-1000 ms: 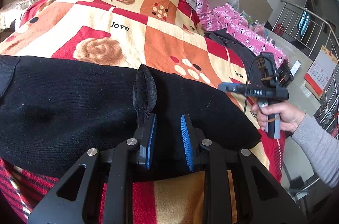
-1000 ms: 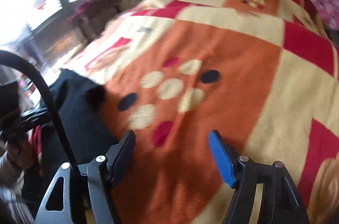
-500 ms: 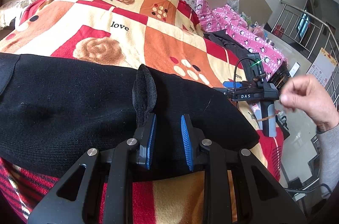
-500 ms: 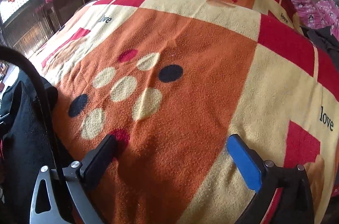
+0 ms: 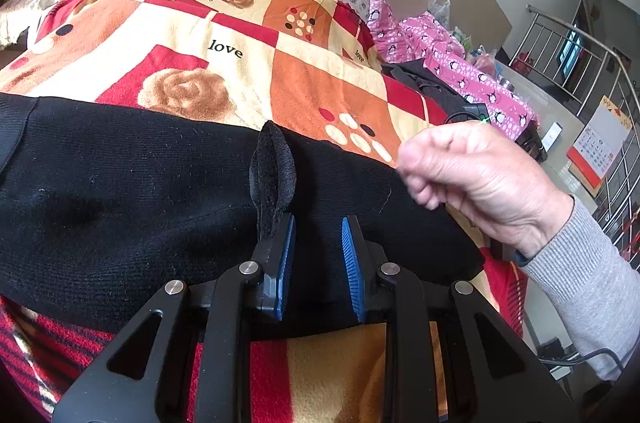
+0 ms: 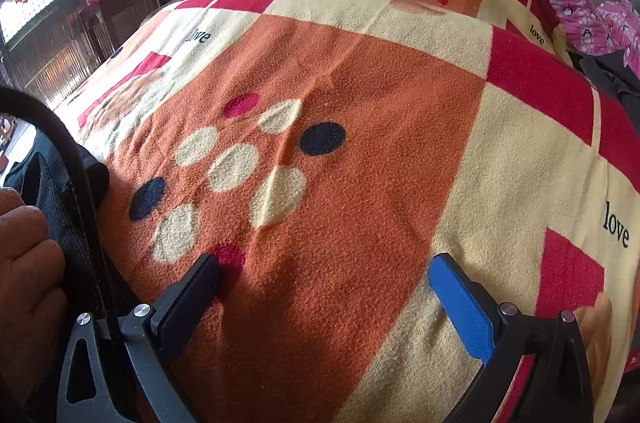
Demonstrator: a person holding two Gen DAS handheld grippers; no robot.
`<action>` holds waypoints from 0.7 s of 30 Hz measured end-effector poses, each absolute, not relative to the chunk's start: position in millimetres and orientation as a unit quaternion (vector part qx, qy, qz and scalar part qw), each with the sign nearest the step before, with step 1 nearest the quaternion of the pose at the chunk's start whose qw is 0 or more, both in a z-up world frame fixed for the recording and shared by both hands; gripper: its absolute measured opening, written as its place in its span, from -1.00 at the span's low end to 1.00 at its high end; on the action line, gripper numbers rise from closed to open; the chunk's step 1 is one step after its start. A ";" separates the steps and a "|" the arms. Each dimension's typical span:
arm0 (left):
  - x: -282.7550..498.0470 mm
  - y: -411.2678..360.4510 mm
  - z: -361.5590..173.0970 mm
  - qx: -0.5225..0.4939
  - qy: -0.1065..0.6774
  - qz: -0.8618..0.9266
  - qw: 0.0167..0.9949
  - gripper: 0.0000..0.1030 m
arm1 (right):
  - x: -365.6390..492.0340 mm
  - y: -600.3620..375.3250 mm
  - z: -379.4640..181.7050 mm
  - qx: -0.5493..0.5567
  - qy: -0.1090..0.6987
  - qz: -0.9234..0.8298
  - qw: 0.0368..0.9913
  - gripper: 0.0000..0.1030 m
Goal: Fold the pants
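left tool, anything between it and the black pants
Nothing visible does. The left tool sits right over the black pants, jaws slightly apart. The bare hand hovers off to its right, not in the gap.

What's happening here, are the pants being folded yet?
Not quite. The black pants lie folded across the patterned blanket on a bed. The left gripper sits low over them, slightly open and holding nothing. The right gripper rests open on the blanket, and the person's bare right hand hovers by the pants' end.
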State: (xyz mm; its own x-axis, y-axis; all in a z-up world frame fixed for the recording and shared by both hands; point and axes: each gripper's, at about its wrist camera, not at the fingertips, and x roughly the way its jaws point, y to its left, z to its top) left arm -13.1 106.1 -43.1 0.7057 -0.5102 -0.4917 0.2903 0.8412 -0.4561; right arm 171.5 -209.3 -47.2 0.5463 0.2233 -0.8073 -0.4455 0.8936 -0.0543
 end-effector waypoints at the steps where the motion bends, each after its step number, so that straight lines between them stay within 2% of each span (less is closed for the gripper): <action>1: -13.6 106.0 -43.0 -0.175 0.314 -0.220 0.907 -0.55 | 171.4 -209.3 -47.2 -0.128 0.436 0.192 0.870 1.00; 21: -15.0 104.0 -41.8 -0.171 0.313 -0.216 0.909 -0.55 | 171.2 -209.4 -47.2 -0.127 0.436 0.192 0.870 1.00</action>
